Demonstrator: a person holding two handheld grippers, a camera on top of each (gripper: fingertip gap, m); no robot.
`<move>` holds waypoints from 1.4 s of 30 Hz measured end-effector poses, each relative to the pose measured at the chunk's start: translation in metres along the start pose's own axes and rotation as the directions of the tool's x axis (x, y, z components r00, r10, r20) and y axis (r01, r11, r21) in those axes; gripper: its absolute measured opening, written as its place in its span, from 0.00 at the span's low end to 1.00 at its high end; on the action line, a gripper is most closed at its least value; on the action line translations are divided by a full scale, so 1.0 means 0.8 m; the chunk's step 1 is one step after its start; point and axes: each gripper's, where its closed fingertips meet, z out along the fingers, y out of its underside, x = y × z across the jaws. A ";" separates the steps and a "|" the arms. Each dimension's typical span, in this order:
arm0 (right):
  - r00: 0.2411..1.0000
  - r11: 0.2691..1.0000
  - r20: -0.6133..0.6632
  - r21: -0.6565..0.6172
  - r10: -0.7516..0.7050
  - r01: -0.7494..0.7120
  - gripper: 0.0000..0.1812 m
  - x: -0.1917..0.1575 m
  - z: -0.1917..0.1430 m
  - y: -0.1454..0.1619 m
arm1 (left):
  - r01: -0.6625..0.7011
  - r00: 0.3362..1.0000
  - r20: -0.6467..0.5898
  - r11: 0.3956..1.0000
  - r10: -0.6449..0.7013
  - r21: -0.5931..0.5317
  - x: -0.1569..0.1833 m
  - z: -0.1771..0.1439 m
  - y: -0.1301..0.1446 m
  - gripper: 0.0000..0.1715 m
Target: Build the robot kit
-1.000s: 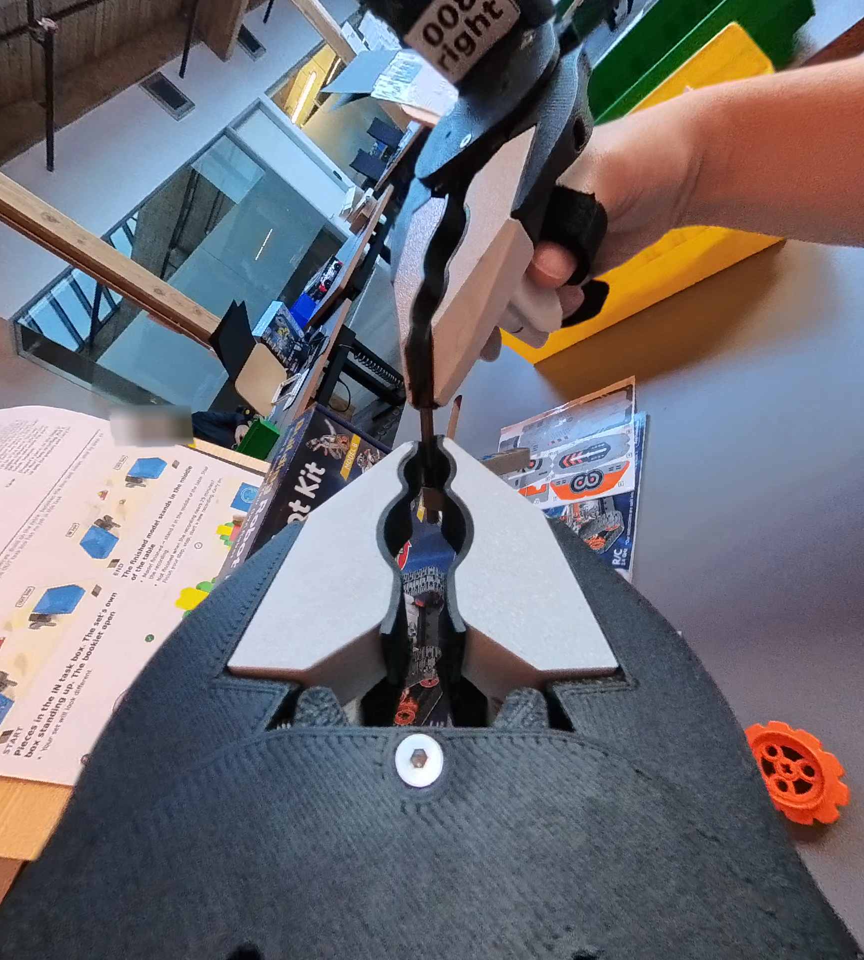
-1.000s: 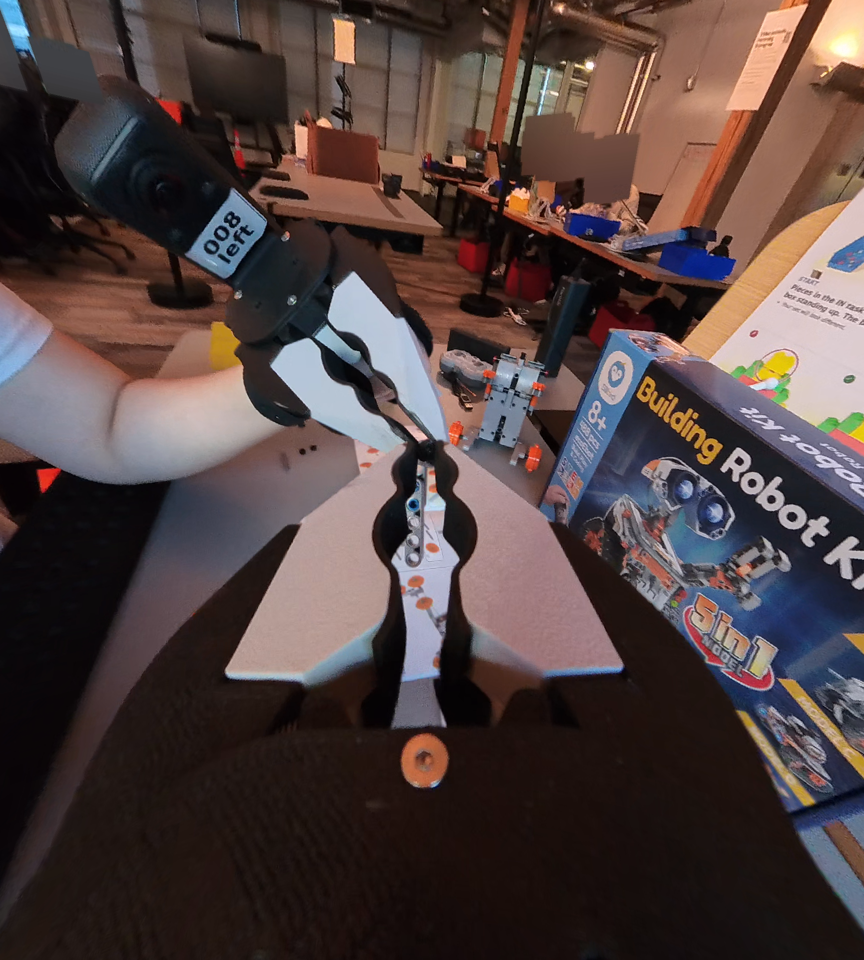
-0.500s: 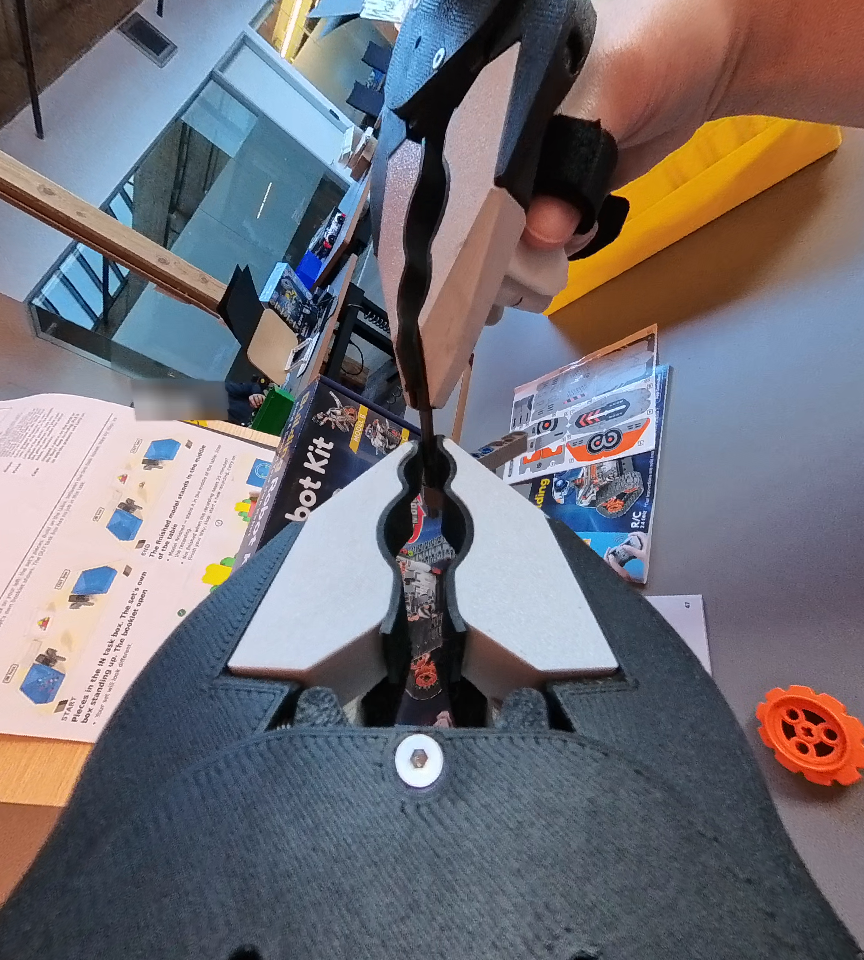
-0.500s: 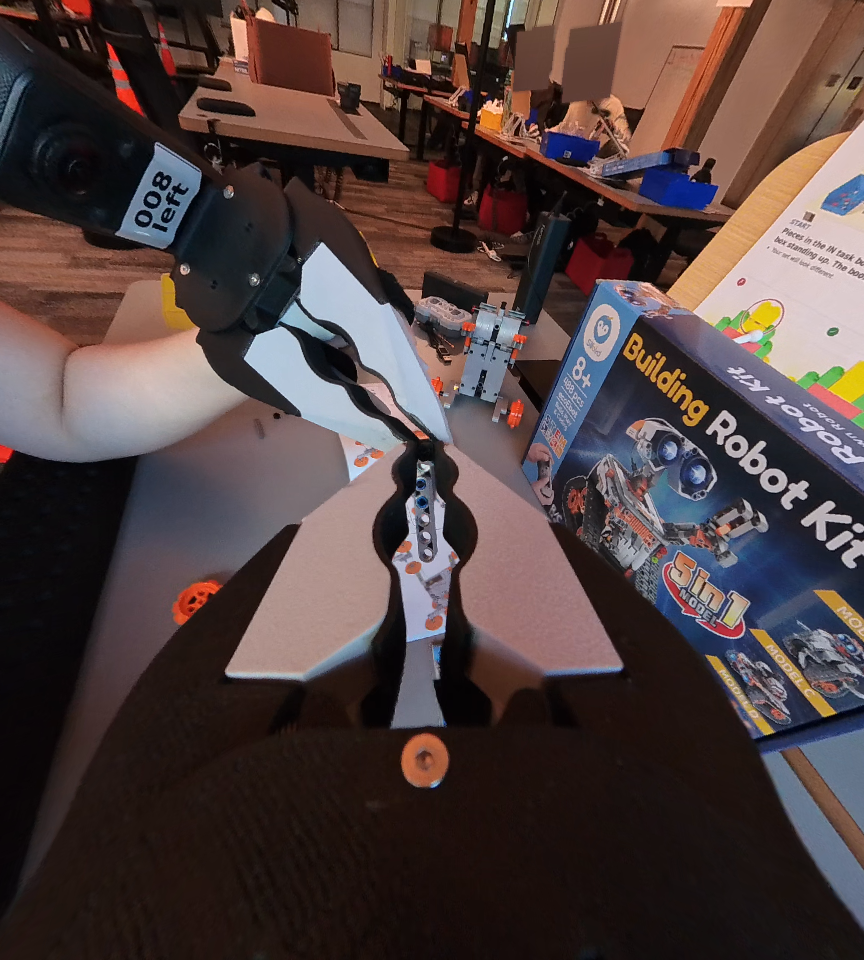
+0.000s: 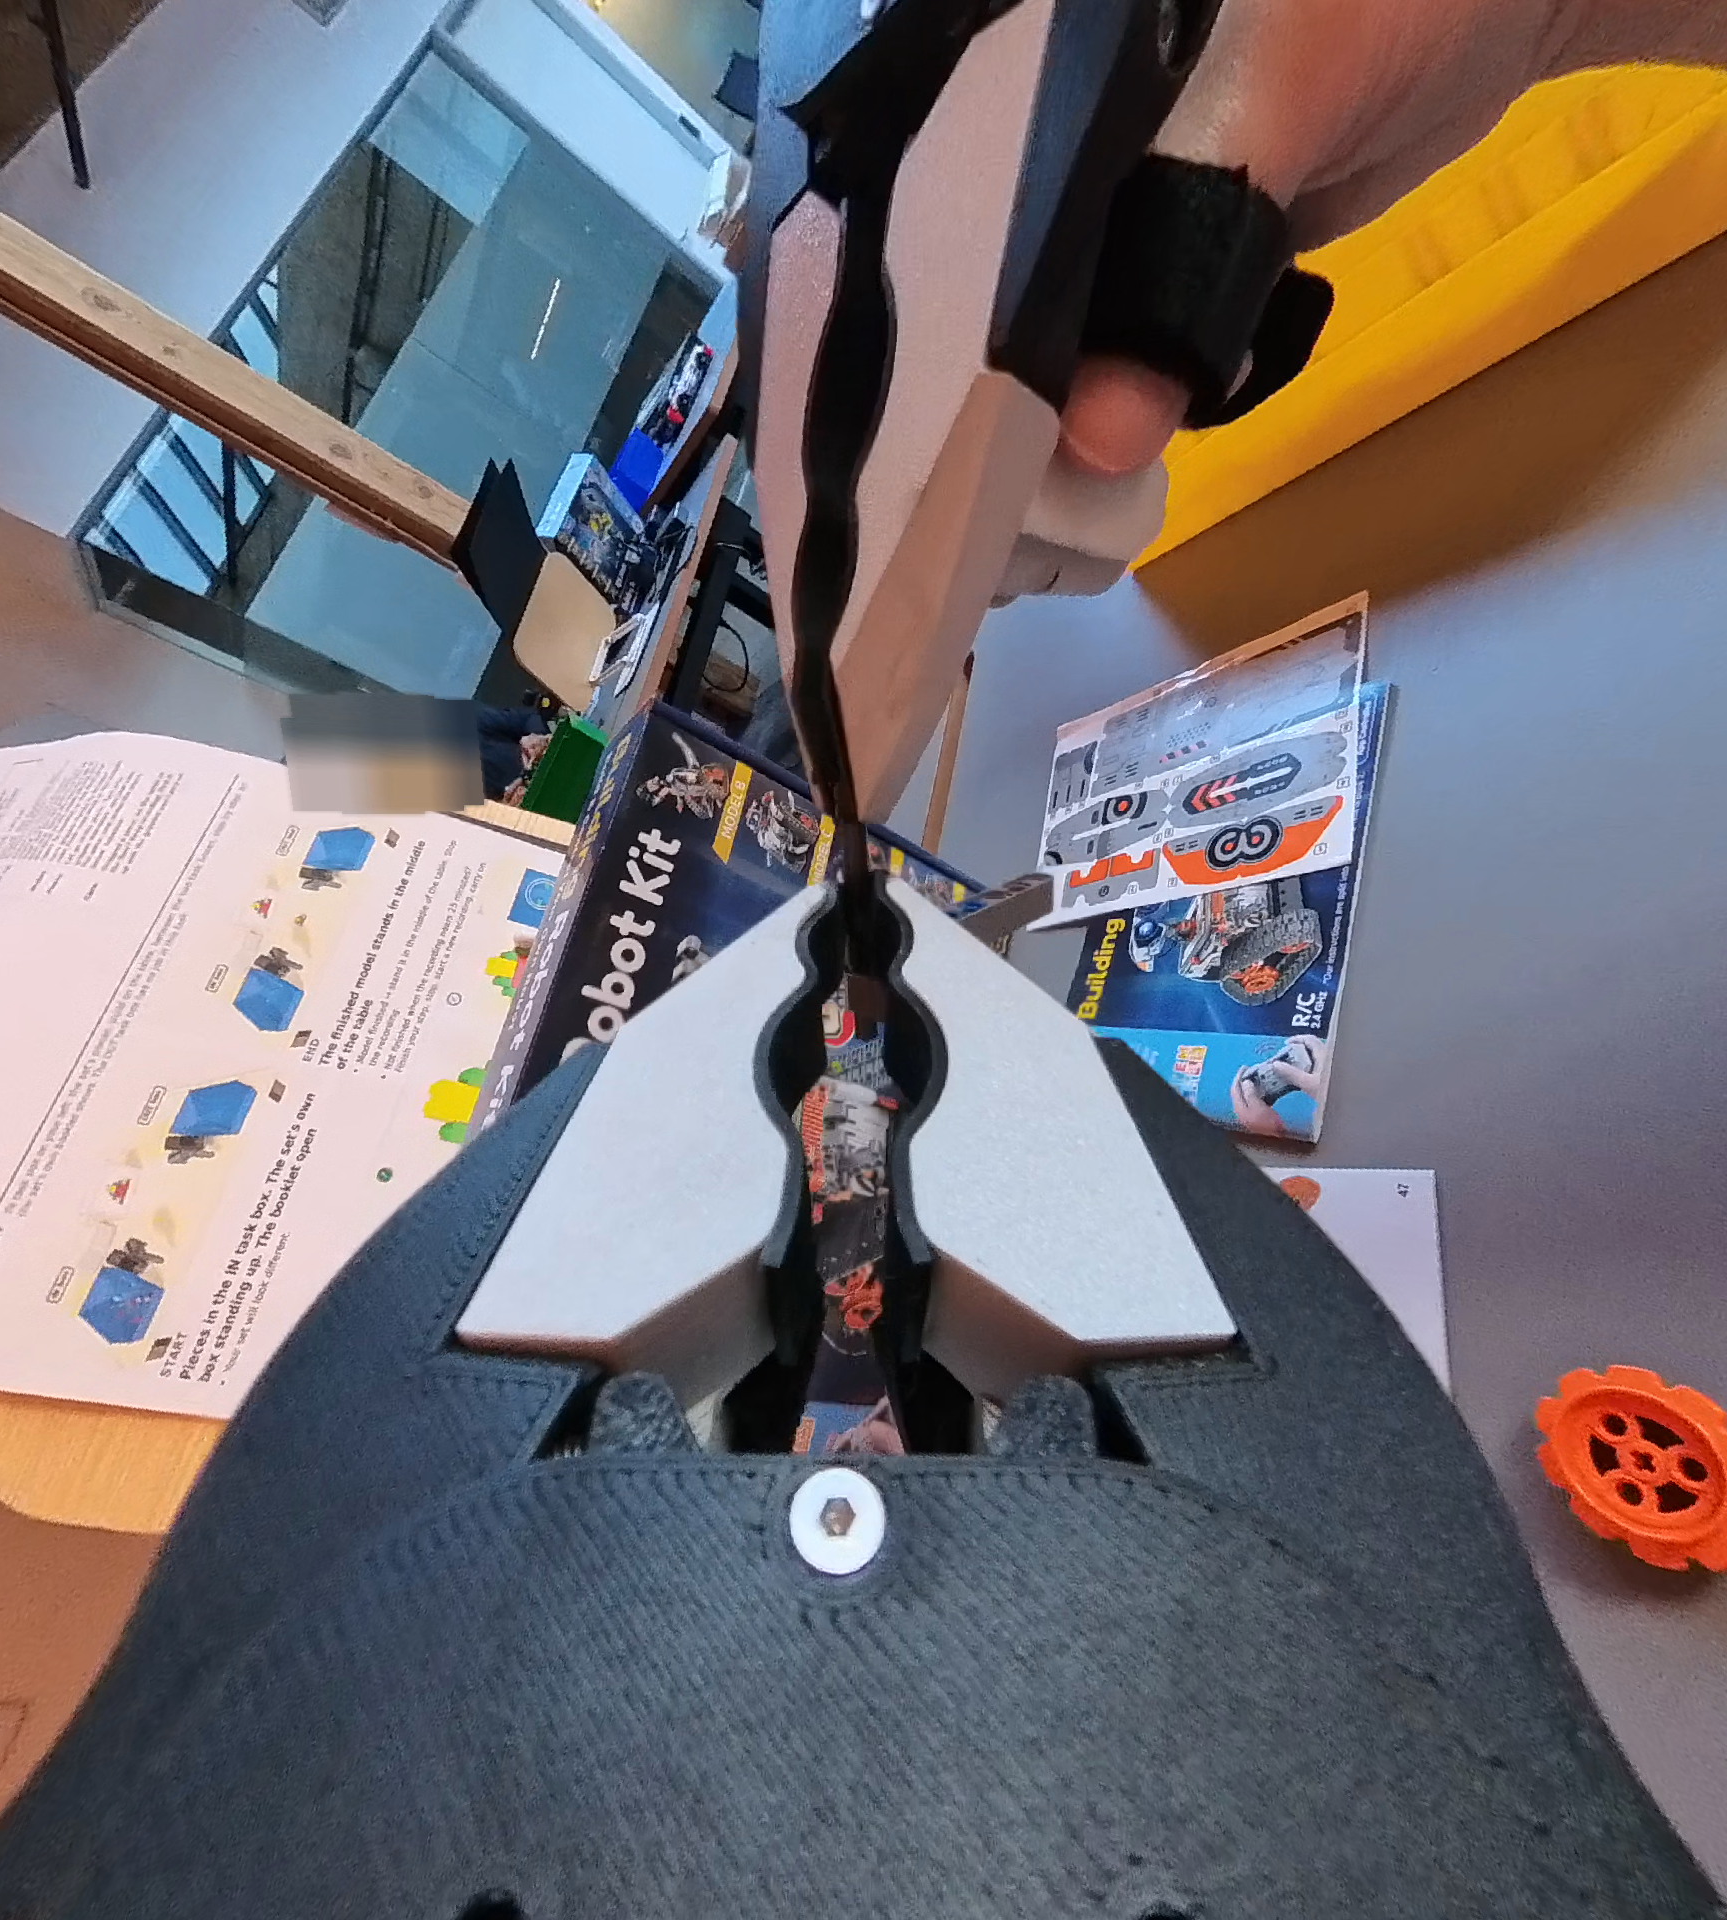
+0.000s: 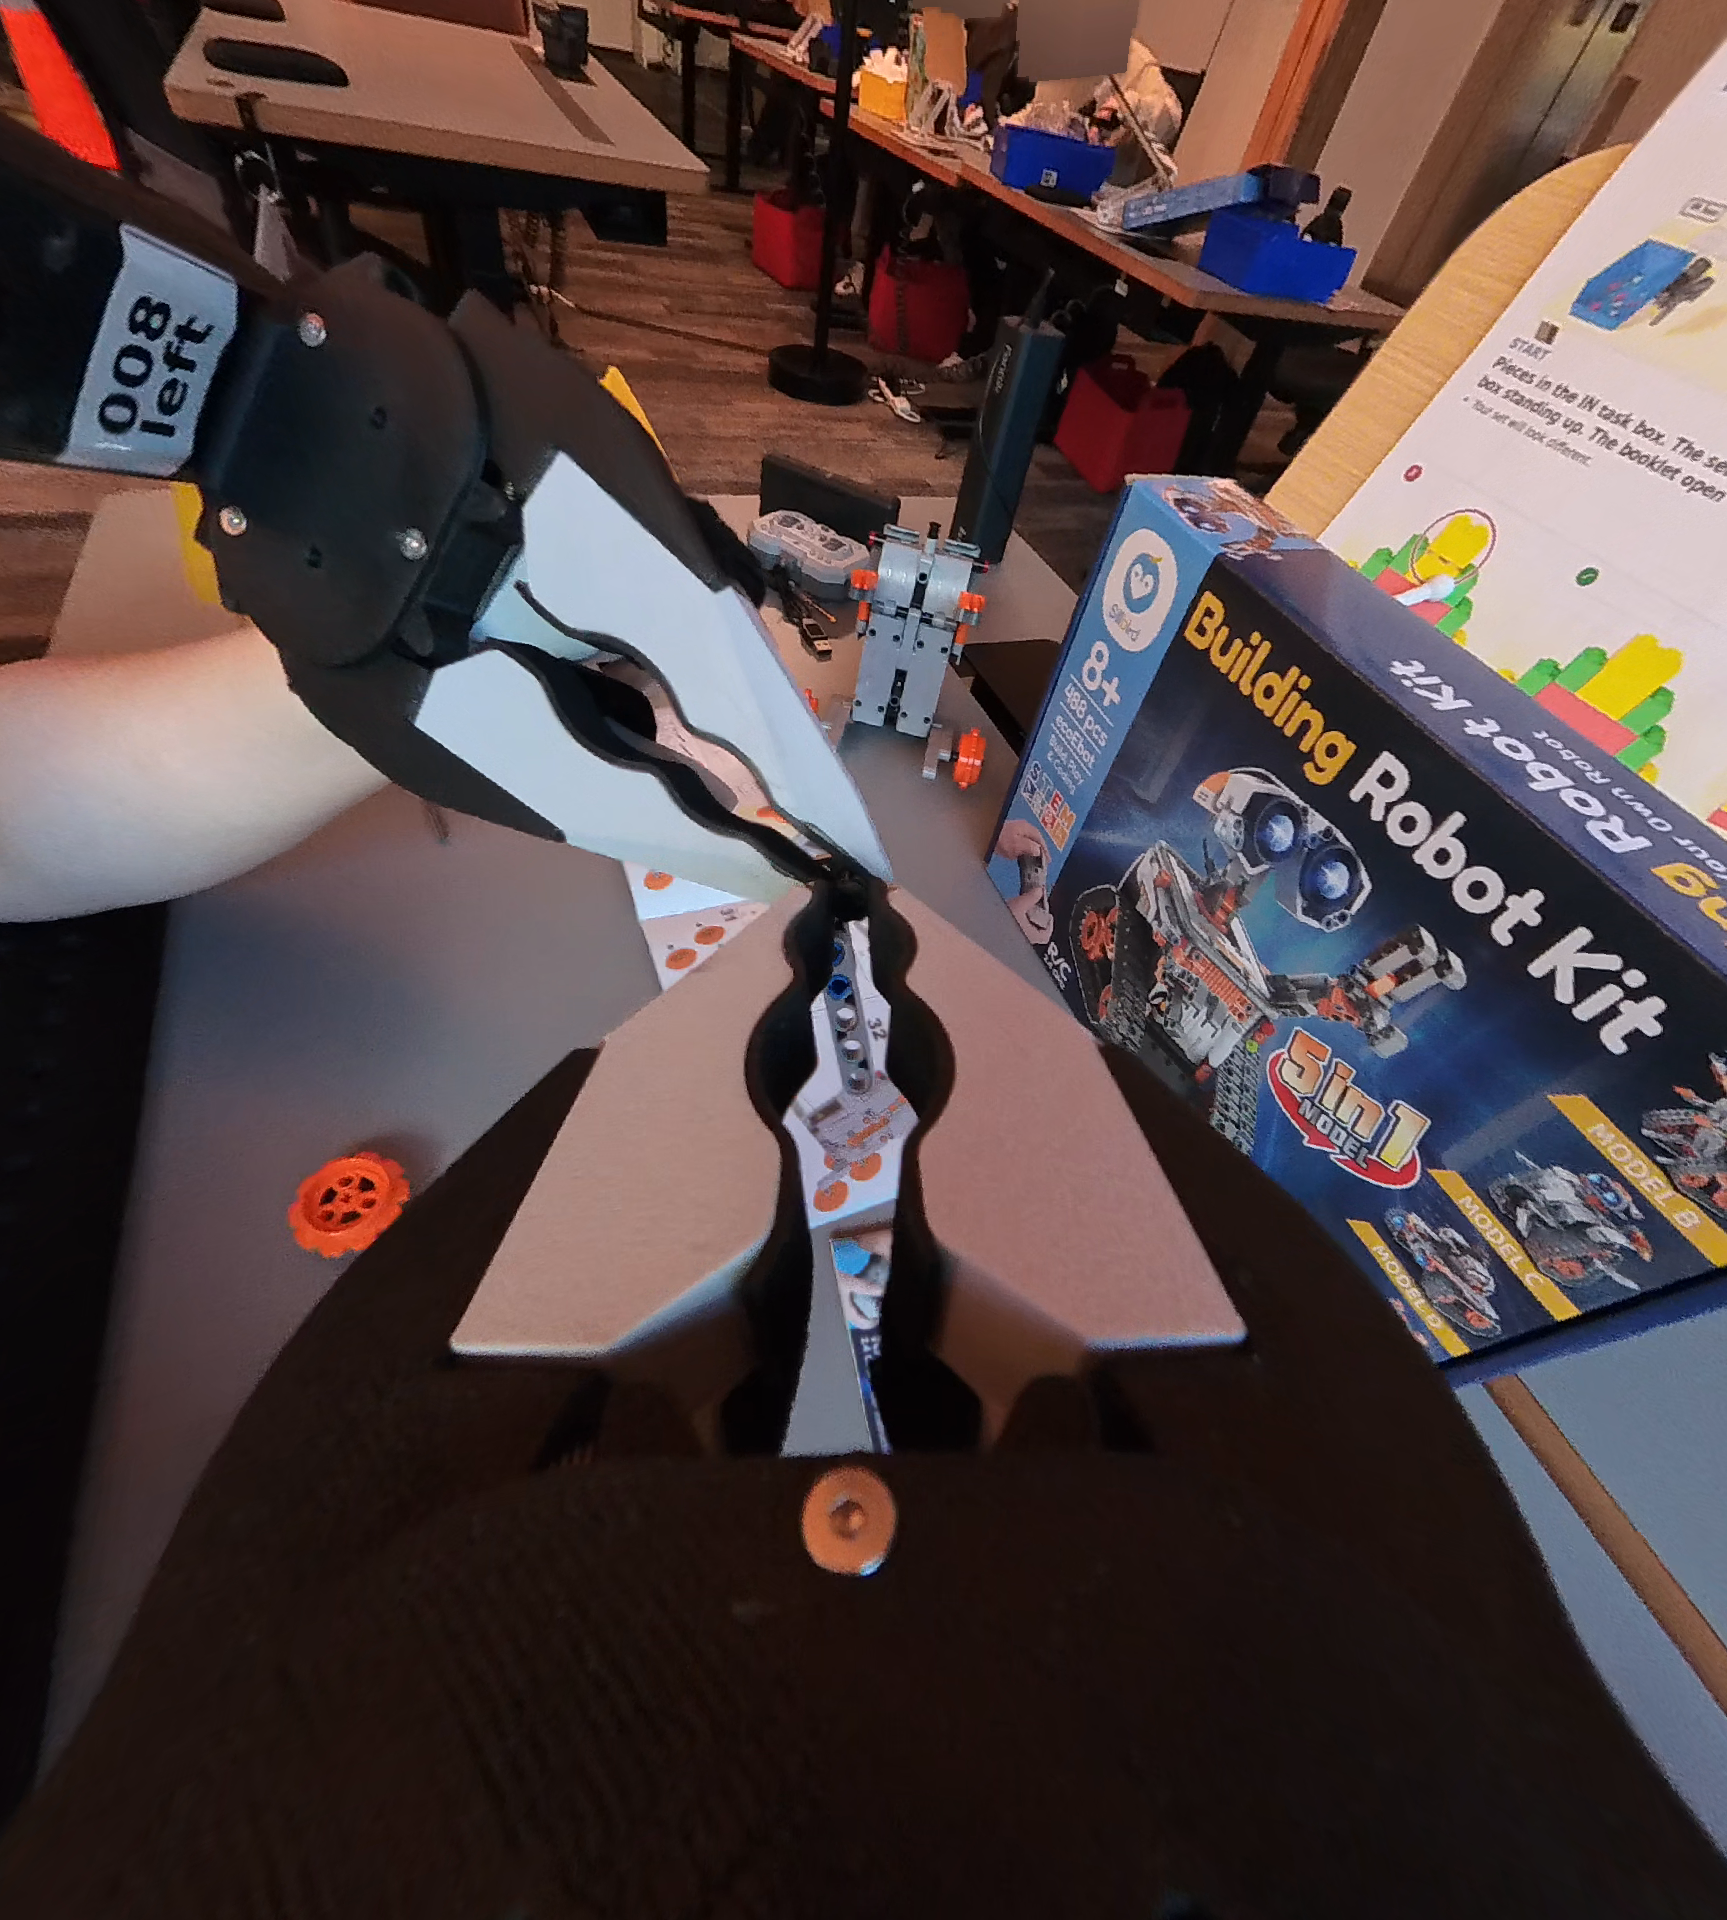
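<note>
My right gripper (image 6: 843, 909) is shut on a grey beam with holes (image 6: 851, 1023), which lies lengthwise between its fingers. My left gripper (image 5: 854, 904) is shut on a small black pin-like part (image 5: 864, 971). The two grippers meet tip to tip above the grey table. In the right wrist view the left gripper (image 6: 838, 878) comes in from the upper left and the black part touches the beam's far end. In the left wrist view the right gripper (image 5: 843, 821) comes down from above, held by a hand.
A dark blue kit box (image 6: 1358, 935) stands to the right, against an instruction poster (image 5: 163, 1039). An orange gear (image 5: 1654, 1465) lies on the table, and a booklet (image 5: 1223, 997) and sticker sheet (image 5: 1212, 800) lie ahead. A yellow bin (image 5: 1461, 312) and a grey part-built model (image 6: 916, 644) stand farther off. Both grippers' tips are close together, under 4 cm apart. The orange gear (image 5: 1654, 1465) is about 20 centimeters from my left fingertips.
The two grippers have drawn closer, each looming larger in the other's view, and stay tip to tip. The orange gear has come into the right wrist view.
</note>
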 end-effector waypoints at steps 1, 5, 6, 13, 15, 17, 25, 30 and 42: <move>1.000 1.000 -0.008 -0.003 -0.006 0.006 0.03 0.001 0.001 0.000 | 0.000 1.000 0.005 1.000 0.000 -0.003 0.000 0.001 0.001 0.00; 0.999 1.000 -0.015 -0.006 -0.031 0.031 0.03 0.000 0.002 0.001 | 0.009 1.000 -0.002 1.000 -0.009 -0.003 0.000 0.001 0.003 0.00; 0.999 0.999 -0.016 -0.007 -0.043 0.043 0.03 0.000 0.001 0.000 | 0.010 1.000 -0.005 1.000 -0.010 0.000 0.000 0.001 0.002 0.00; 0.996 0.998 -0.059 -0.017 -0.066 0.066 0.03 0.002 0.004 -0.003 | 0.005 1.000 0.023 1.000 -0.004 -0.018 -0.005 0.000 0.004 0.00; 0.996 0.998 -0.076 -0.024 -0.055 0.053 0.03 0.006 0.005 -0.004 | 0.000 0.999 0.040 0.999 0.001 -0.034 -0.008 0.002 0.006 0.00; 0.995 0.999 -0.088 -0.019 -0.036 0.034 0.03 0.008 0.007 -0.006 | -0.013 0.998 0.066 0.999 0.016 -0.050 -0.011 0.002 0.008 0.00; 0.996 1.000 -0.085 0.009 -0.025 0.026 0.03 0.010 0.008 -0.008 | -0.014 0.996 0.090 0.998 0.019 -0.059 -0.015 0.002 0.010 0.00; 0.996 0.999 -0.090 -0.032 -0.011 0.009 0.03 0.013 0.005 0.001 | -0.038 0.994 0.101 0.995 0.048 -0.092 -0.010 0.010 0.012 0.00; 0.995 0.998 -0.096 -0.051 0.022 -0.027 0.03 0.016 0.009 0.008 | 0.037 0.997 0.075 0.997 -0.032 -0.070 -0.006 0.017 0.018 0.00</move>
